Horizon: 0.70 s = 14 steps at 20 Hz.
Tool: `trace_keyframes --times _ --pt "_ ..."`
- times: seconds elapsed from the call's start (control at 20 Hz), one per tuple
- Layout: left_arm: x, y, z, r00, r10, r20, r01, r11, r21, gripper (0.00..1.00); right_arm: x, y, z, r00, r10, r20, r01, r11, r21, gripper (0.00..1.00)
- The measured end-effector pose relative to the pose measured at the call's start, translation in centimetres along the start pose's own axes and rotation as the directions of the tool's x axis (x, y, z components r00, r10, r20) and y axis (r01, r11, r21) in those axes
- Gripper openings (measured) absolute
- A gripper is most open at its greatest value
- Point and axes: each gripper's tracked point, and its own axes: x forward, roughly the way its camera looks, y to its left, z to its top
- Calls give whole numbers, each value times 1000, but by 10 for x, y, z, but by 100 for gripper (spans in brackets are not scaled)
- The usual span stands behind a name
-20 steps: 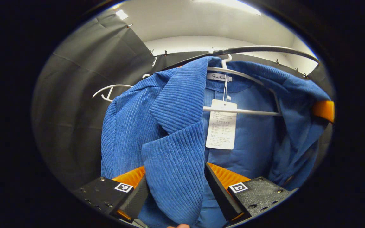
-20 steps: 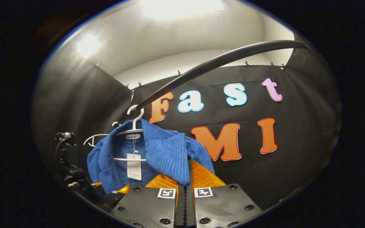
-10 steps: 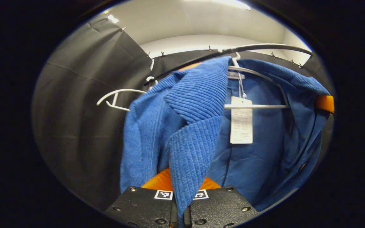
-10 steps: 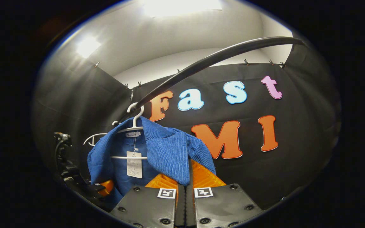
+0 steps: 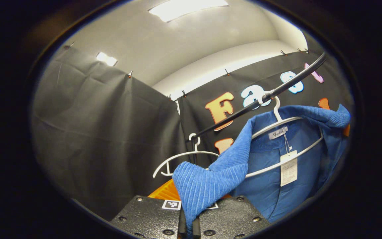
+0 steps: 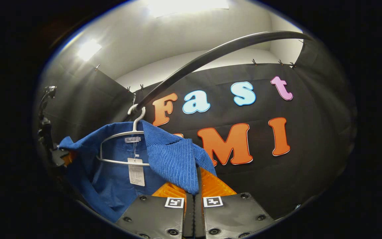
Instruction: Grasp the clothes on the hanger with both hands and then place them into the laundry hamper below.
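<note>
Both grippers are locked onto the blue corduroy jacket point(image 5: 277, 172) right now. In the left gripper view, the left gripper point(image 5: 187, 229) has its fingers pressed together on a front flap of ribbed cloth at the bottom centre of the frame, and that flap is drawn out to the lower left, off the white hanger point(image 5: 287, 142). In the right gripper view, the right gripper point(image 6: 193, 215) is pinched tight on the other front flap, bottom centre, cloth bunching up just above the fingers.

The jacket point(image 6: 118, 172) hangs open on its hanger, hooked over the dark curved rail point(image 6: 211, 56), with a paper tag point(image 6: 136, 172) dangling inside the collar. A second, bare hanger point(image 5: 181, 159) sits on the rail just beside it.

This looks like soft, fairly thick cloth: floppy, not slippery, with some weight, so it should sag and drape once free. The flaps give a sound hold, since the ribbing grips well. The catch, I'd judge, is the shoulders snagging on the hanger's ends as it slides off.

The hamper is below, out of sight here.
</note>
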Motion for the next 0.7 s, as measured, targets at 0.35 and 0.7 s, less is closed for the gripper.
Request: trace_keyframes --times 0.35,0.7 --pt "38 20 50 997 20 75 -24 999 42 7 2 -5 -4 1000 -12 2 11 999 36 8" --pt "105 54 60 996 -62 64 66 996 -56 7 6 -10 3 1000 -1 15 1 999 44 8"
